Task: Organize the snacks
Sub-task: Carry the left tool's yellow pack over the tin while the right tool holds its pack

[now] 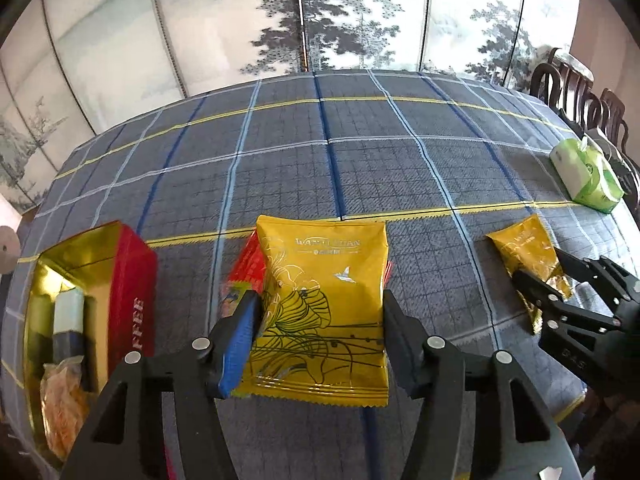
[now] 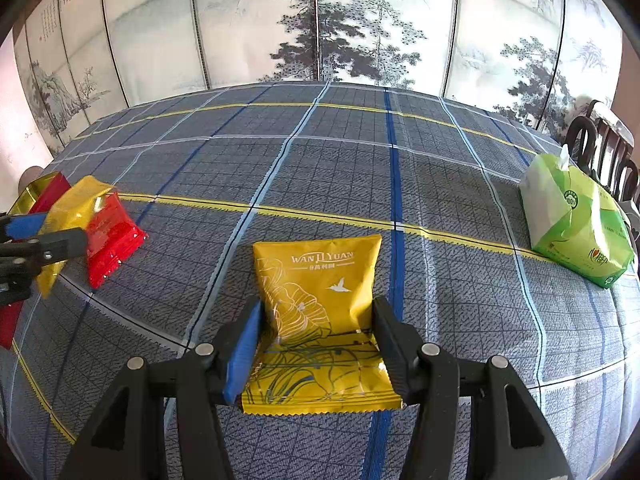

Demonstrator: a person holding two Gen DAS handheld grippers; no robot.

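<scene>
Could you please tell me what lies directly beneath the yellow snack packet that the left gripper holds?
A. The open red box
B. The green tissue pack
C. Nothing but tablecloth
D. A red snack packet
D: in the left wrist view a red snack packet peeks out from under the yellow snack packet held in the left gripper; the right wrist view shows the same stack.

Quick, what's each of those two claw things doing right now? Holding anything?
Left gripper: closed on a yellow snack packet, a red packet beneath.
Right gripper: closed on another yellow packet.
</scene>
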